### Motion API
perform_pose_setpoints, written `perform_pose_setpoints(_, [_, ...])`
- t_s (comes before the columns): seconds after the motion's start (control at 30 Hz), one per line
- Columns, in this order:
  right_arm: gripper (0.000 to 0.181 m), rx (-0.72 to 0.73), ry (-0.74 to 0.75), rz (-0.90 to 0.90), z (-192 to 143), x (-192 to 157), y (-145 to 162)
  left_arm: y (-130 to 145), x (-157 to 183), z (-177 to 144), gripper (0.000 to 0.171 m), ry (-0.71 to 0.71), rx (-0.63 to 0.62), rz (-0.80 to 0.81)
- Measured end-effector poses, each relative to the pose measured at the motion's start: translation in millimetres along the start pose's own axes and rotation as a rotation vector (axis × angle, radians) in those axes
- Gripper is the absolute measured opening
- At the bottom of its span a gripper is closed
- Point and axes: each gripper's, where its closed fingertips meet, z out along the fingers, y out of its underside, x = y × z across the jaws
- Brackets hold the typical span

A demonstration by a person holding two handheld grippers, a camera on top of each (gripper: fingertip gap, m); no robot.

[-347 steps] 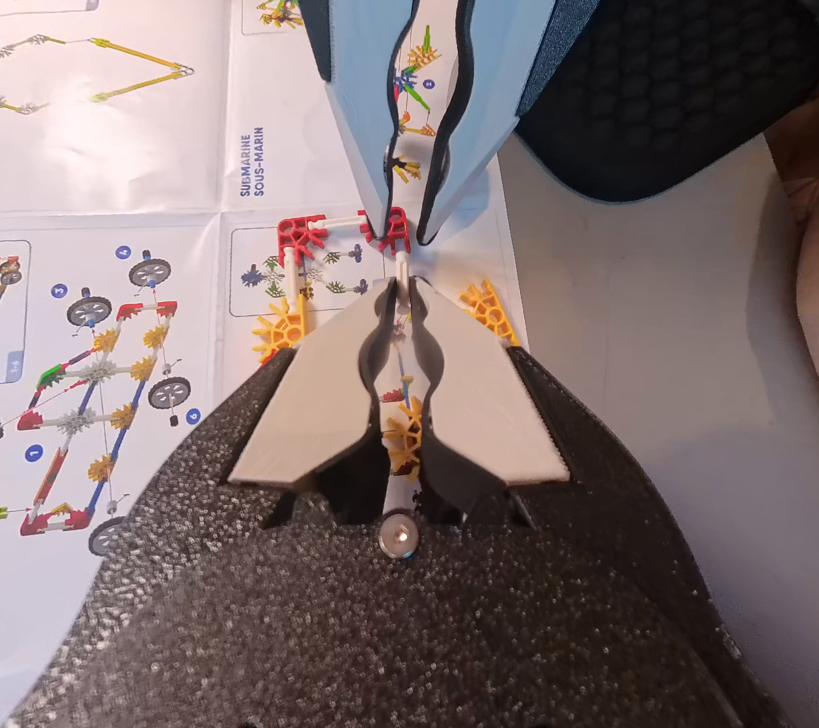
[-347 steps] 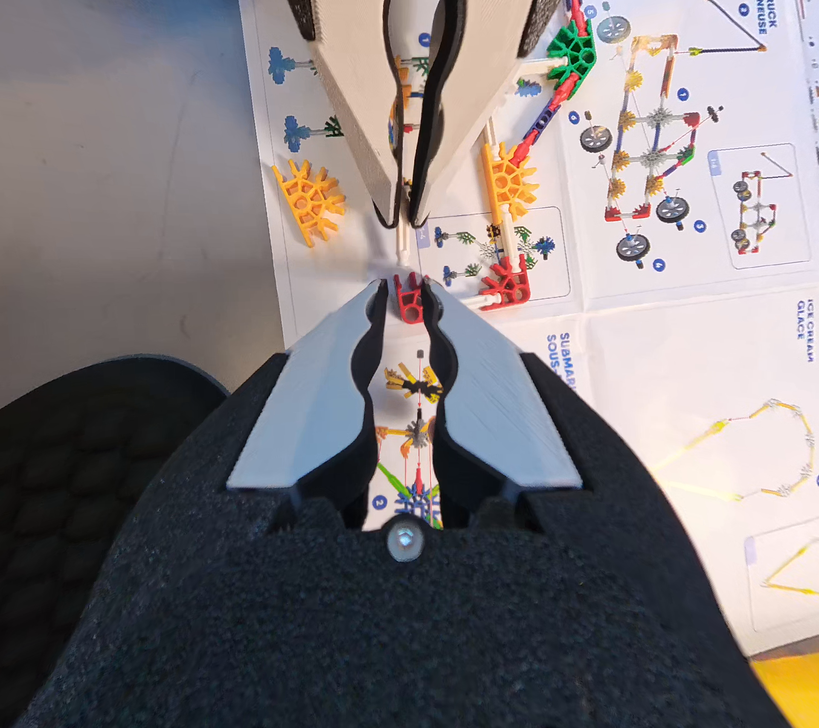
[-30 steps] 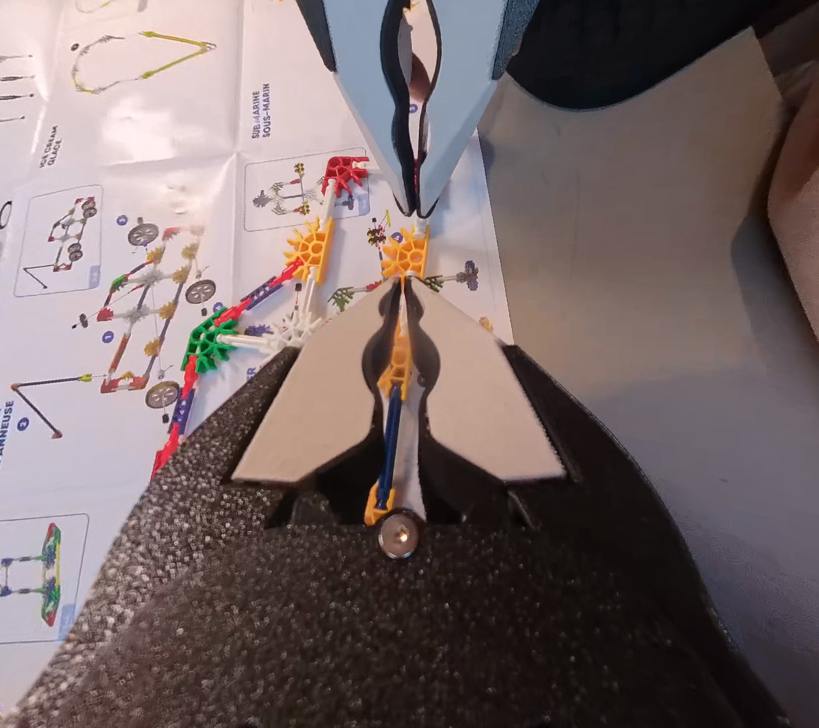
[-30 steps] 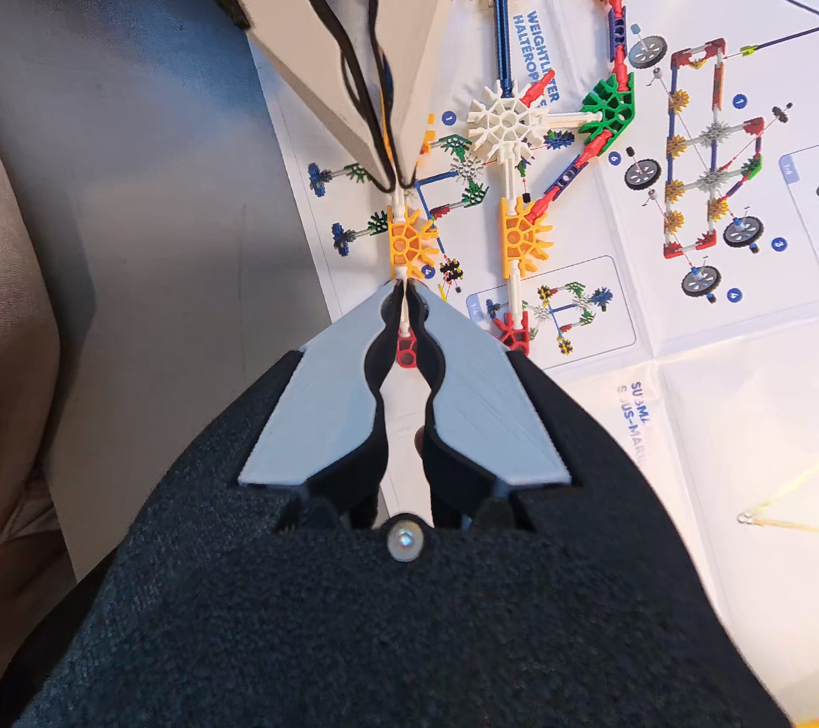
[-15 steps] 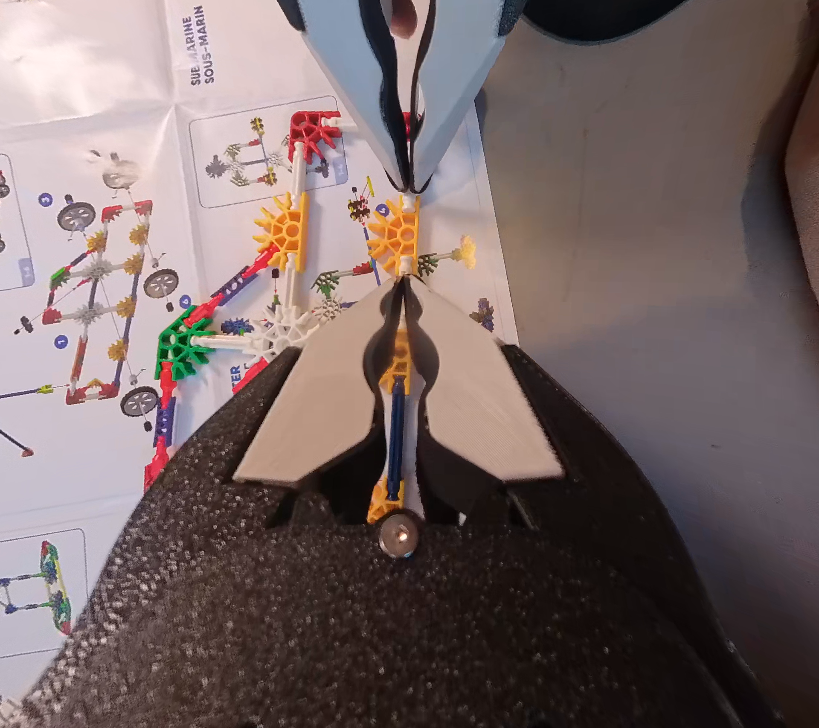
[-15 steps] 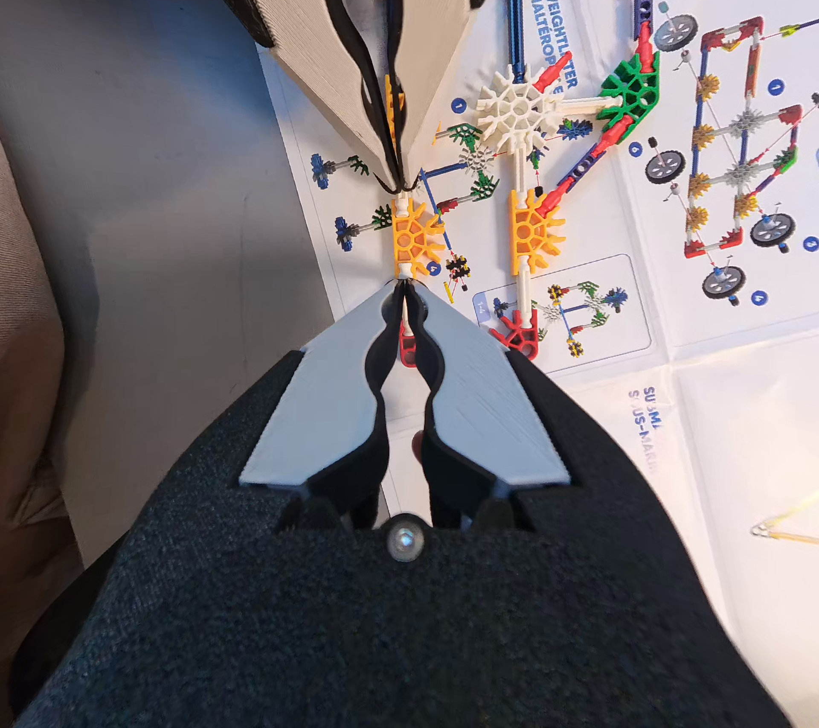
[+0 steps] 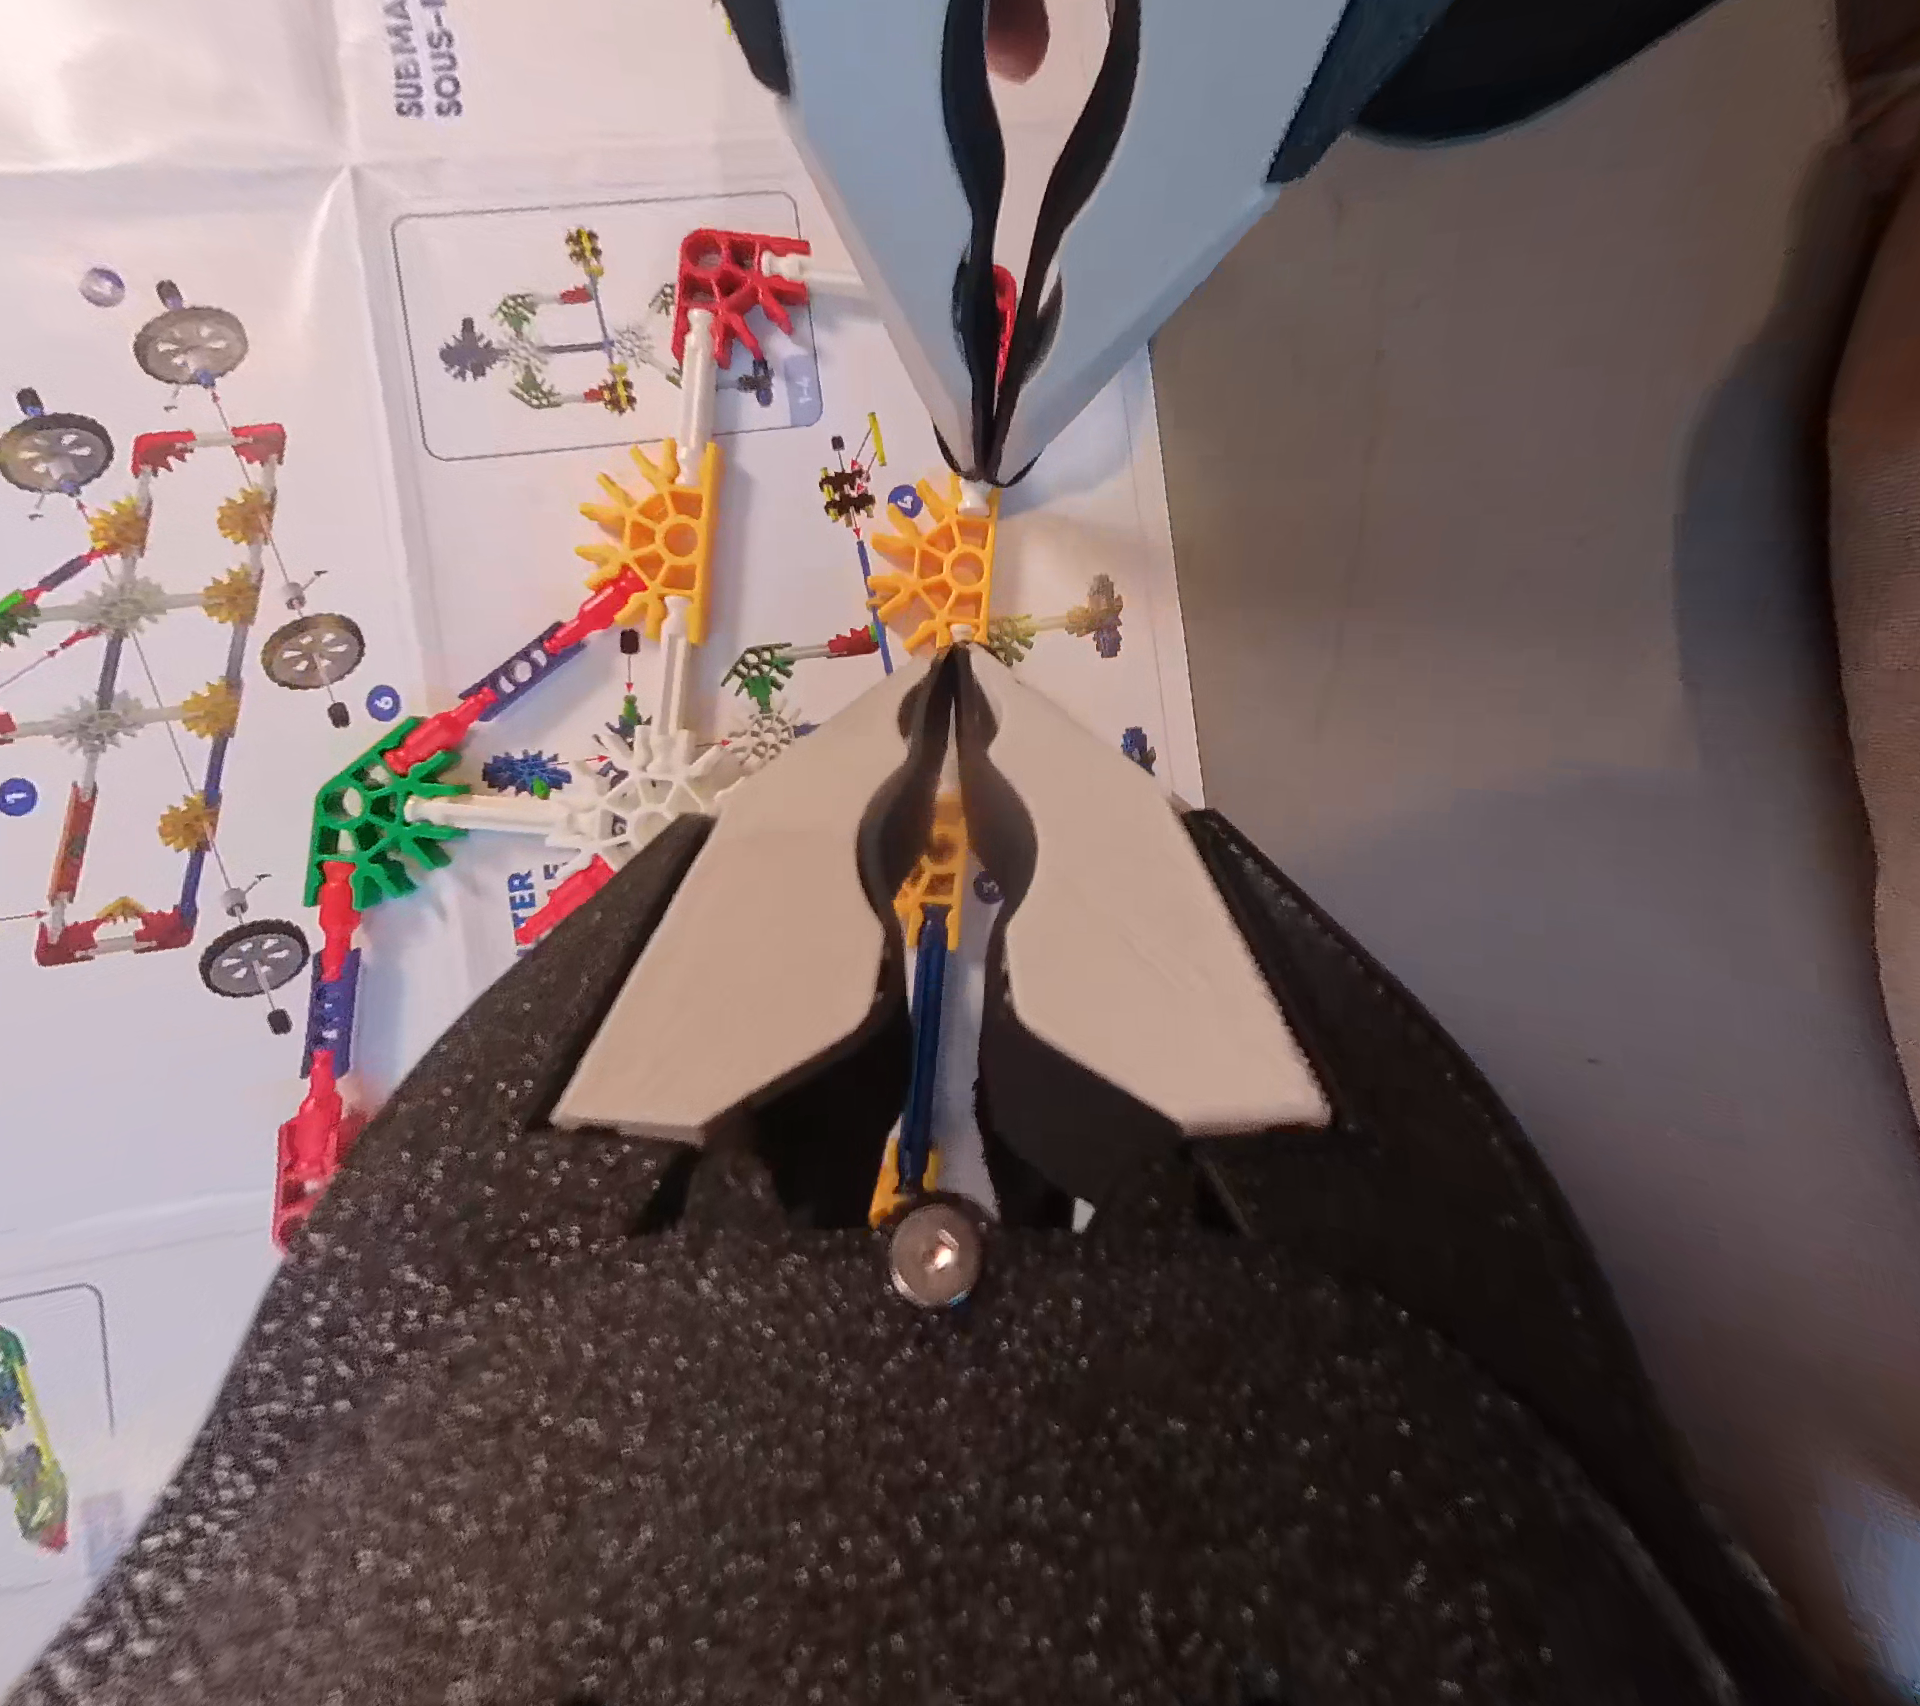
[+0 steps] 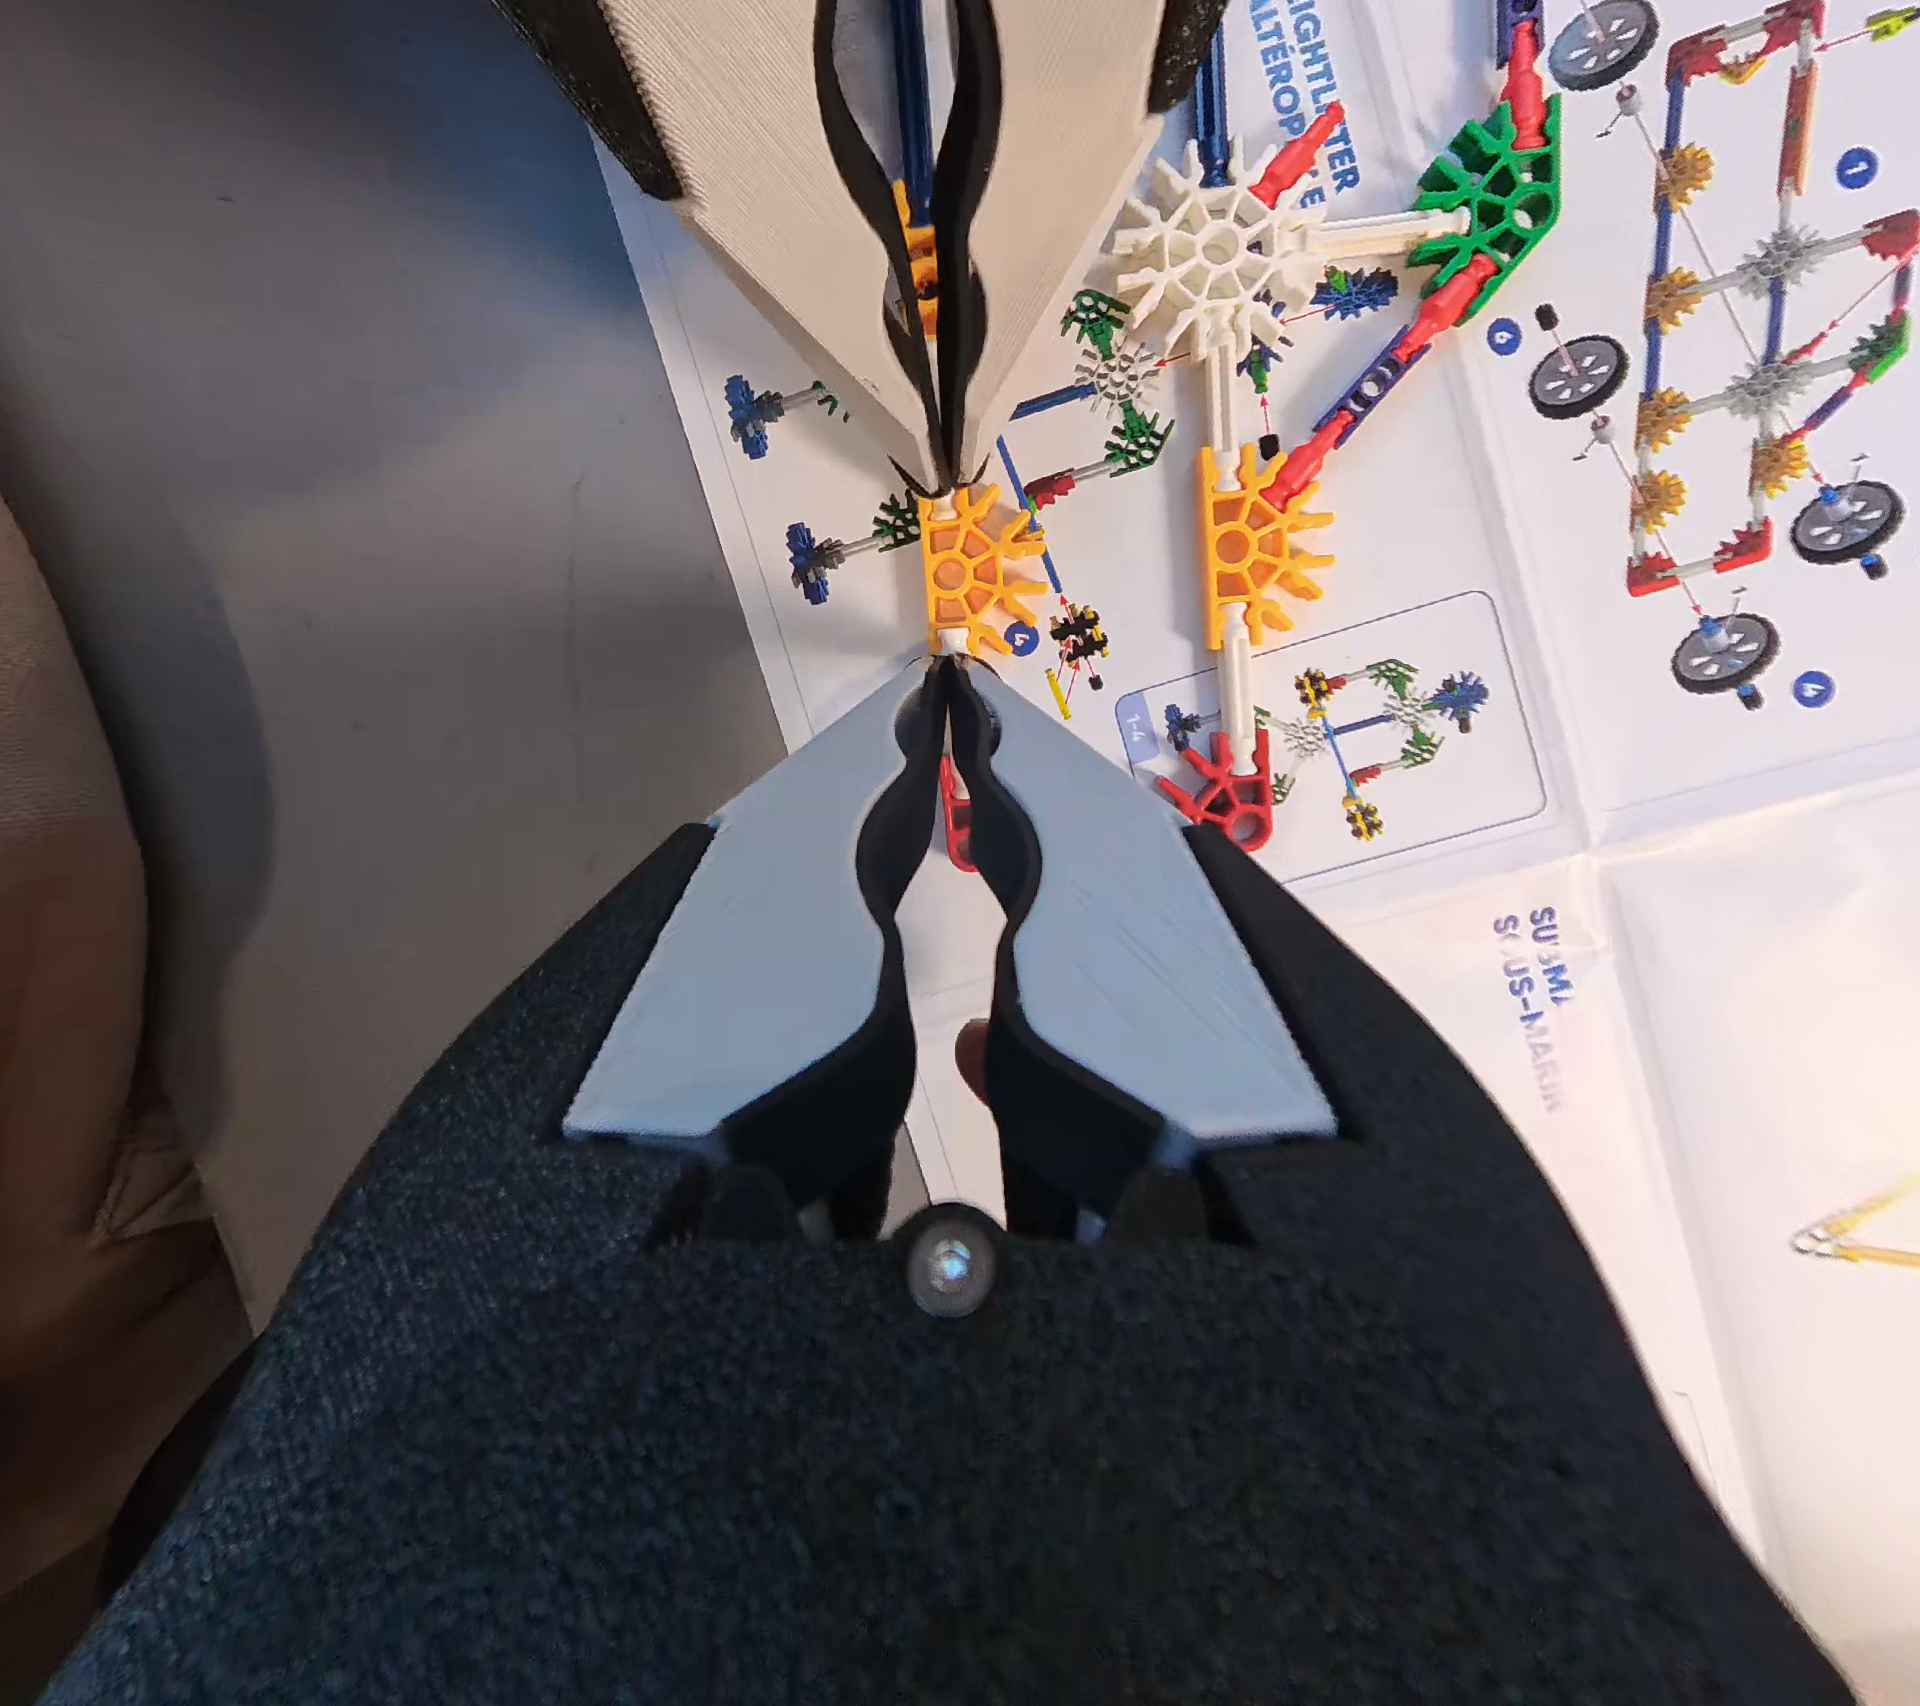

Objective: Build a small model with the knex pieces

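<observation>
Left gripper (image 7: pixel 954 654) pinched on white rod below the yellow half-moon connector (image 7: pixel 940 565), frame centre; right gripper (image 8: pixel 948 669) clamped on opposite rod stub. Light, rigid, snap-fit plastic; grip rods, not spokes.

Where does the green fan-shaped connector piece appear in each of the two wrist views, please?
Left wrist view: green connector at mid-left, beside the left gripper's body.
Right wrist view: green connector at upper right.
Shared landmark: the white snowflake connector, joined to it by a white rod.
</observation>
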Motion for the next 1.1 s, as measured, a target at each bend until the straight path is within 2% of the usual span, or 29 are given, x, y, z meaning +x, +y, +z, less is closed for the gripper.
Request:
perform_pose_setpoints(0.47, [0.000, -0.055, -0.040, -0.122, 4.6, -0.8, 2.1, -0.2, 0.3, 0.5, 0.000, 0.004, 0.044, -0.004])
perform_pose_setpoints(0.7, [0.000, -0.086, -0.063, -0.176, 3.5, -1.3, -0.3, -0.4, 0.4, 0.5, 0.000, 0.016, 0.110, -0.025])
perform_pose_setpoints(0.83, [0.000, -0.033, -0.006, -0.162, 2.2, -0.4, -0.6, -0.6, 0.8, 0.1, 0.000, -0.015, 0.123, -0.025])
perform_pose_setpoints(0.93, [0.005, 0.062, 0.045, -0.115, -2.8, 0.2, -1.6, 1.2, 1.0, -4.5, 0.000, -0.092, 0.120, 0.046])
perform_pose_setpoints(1.03, [0.018, 0.143, 0.088, -0.039, -17.2, 1.7, 2.7, 3.0, 1.5, -29.9, 0.013, -0.095, 0.207, 0.006])
perform_pose_setpoints(1.1, [0.019, 0.159, 0.125, -0.021, -22.6, 3.8, 11.3, 22.7, -7.9, -48.7, 0.021, -0.140, 0.204, -0.021])
